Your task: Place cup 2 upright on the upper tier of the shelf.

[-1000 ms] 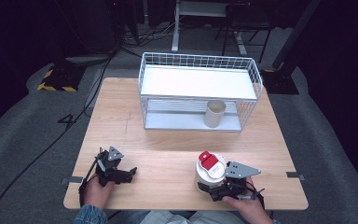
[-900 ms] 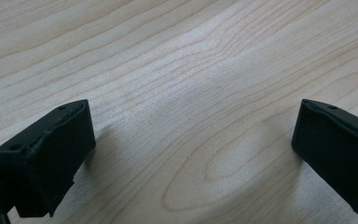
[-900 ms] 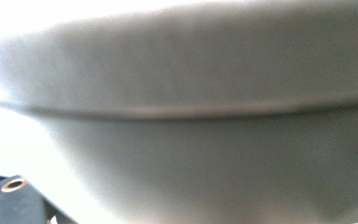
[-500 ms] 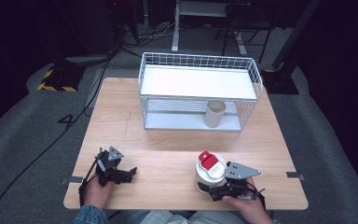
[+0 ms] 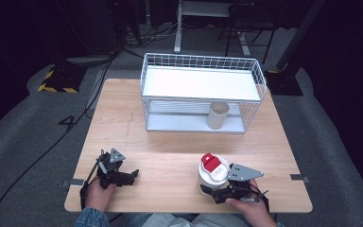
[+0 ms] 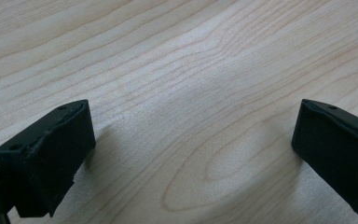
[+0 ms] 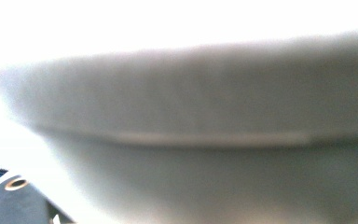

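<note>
- A broad strip of bare table (image 5: 170, 142) is lying open between the wire rack (image 5: 203, 92) and the table's near edge, giving free passage from the left edge across to the right.
- The wire rack is standing along the far edge, blocking that whole middle stretch; bare wood is showing to each side of it, toward the far corners.
- A beige cup (image 5: 217, 115) is occupying the right part of the rack's lower shelf; the shelf's left part is lying free.
- A white container with a red cap (image 5: 211, 171) is standing near the near edge, right of centre, with the right gripper (image 5: 212, 189) pressing close against it.
- The left gripper (image 5: 127, 176) is sitting by the near left corner, jaws spread wide over bare wood (image 6: 191, 130).
</note>
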A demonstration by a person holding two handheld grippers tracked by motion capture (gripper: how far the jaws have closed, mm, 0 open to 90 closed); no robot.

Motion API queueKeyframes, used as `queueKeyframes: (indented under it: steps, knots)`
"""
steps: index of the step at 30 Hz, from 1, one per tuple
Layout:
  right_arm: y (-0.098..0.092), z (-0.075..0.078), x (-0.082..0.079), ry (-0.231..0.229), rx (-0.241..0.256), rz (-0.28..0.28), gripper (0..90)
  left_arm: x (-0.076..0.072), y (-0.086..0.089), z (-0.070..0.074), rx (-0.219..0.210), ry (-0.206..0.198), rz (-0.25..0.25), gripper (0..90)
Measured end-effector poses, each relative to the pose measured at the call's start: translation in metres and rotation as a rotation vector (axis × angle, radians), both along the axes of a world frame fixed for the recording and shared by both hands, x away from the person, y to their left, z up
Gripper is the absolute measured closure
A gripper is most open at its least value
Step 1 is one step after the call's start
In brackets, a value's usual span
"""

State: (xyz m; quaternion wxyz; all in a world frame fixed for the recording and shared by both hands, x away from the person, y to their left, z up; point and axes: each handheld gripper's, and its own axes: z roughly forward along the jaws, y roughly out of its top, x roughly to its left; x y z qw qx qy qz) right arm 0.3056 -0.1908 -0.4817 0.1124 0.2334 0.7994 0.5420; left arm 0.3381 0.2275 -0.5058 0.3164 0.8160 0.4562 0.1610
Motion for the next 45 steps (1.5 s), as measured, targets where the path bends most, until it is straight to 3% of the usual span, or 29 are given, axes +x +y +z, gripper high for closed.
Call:
queueKeyframes:
  steps: [5,24,36,45]
  knots:
    - [0.001,0.005,0.000,-0.001,-0.016,0.006,13.0,0.000,0.000,0.000,0.001,-0.001,0.000,0.0]
    - [0.003,0.037,0.005,-0.031,0.021,0.022,13.1,0.000,0.000,0.000,-0.003,0.005,-0.001,0.0]
    - [0.007,0.072,0.011,-0.070,0.031,0.048,13.2,0.000,0.000,0.000,-0.002,0.005,-0.002,0.0]
    - [0.006,0.096,0.017,-0.062,0.039,0.057,13.2,0.000,0.000,0.000,-0.003,0.005,-0.001,0.0]
